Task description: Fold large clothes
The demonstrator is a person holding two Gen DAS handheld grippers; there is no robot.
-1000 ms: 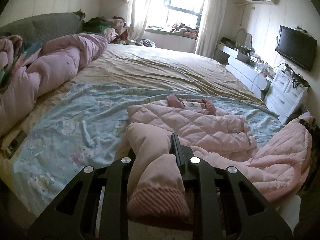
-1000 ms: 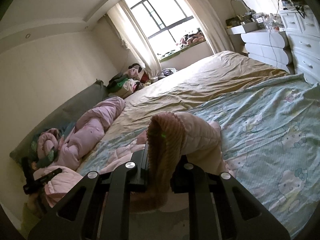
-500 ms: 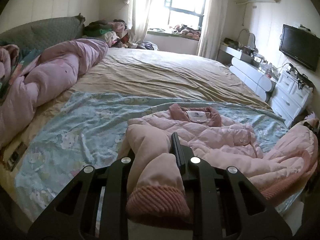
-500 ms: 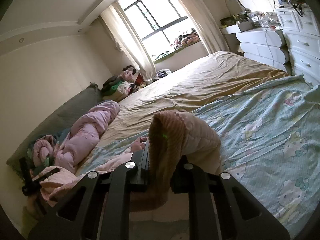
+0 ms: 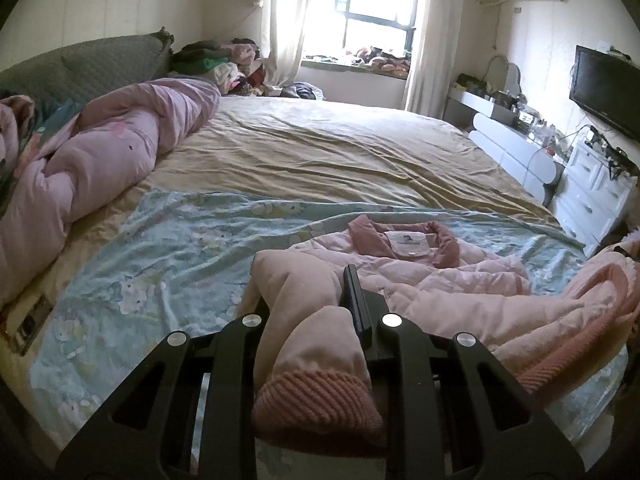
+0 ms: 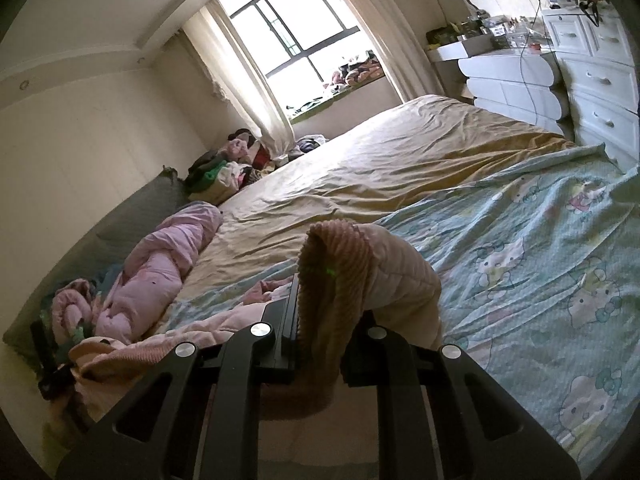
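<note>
A pink quilted jacket (image 5: 432,268) lies on the light blue cartoon-print sheet (image 5: 168,264), collar and white label facing up. My left gripper (image 5: 320,304) is shut on one sleeve, whose ribbed cuff (image 5: 316,400) hangs toward the camera. In the right wrist view, my right gripper (image 6: 320,300) is shut on the other sleeve, and its ribbed cuff (image 6: 332,264) drapes over the fingers. Part of the jacket (image 6: 132,348) trails to the left. In the left wrist view that held sleeve (image 5: 576,320) rises at the right edge.
A rolled pink duvet (image 5: 92,160) lies along the left side by a grey headboard (image 5: 80,64). A tan sheet (image 5: 320,148) covers the far bed. A clothes pile (image 5: 216,64) sits near the window. White drawers (image 6: 592,80) and a television (image 5: 604,88) stand right.
Both grippers have moved forward over the bed with the sleeves still held. The jacket's collar now sits closer, and the sleeve on the right has folded further in.
</note>
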